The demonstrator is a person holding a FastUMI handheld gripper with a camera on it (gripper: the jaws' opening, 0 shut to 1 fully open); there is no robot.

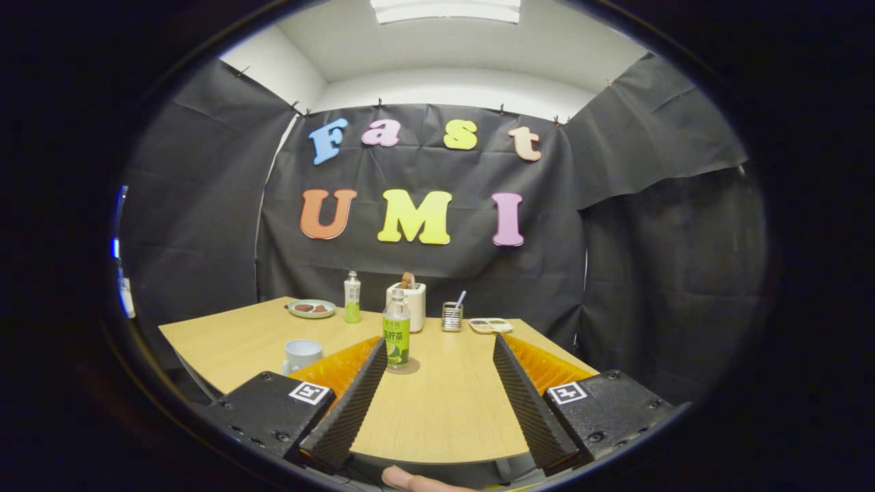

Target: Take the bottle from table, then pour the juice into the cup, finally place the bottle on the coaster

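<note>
The gripper (437, 345) is hanging released over the near edge of the desk (444, 410), its two fingers (355, 393) spread wide and pressing on nothing. Just beyond the fingertips, nearer the tip of the finger on the cup's side, the bottle (396, 329) is standing upright on a round coaster (405, 370), apart from both fingers. Its lower part is showing a green label. The cup (301, 354) is sitting outside that finger, toward the side edge of the desk, part hidden behind it. Along the far edge a small plate (312, 309), a second bottle (352, 297), a white box-shaped container (409, 304), a mesh holder (452, 316) and a flat tray (490, 325) are standing in a row. A fingertip (410, 480) is showing below the near edge.
</note>
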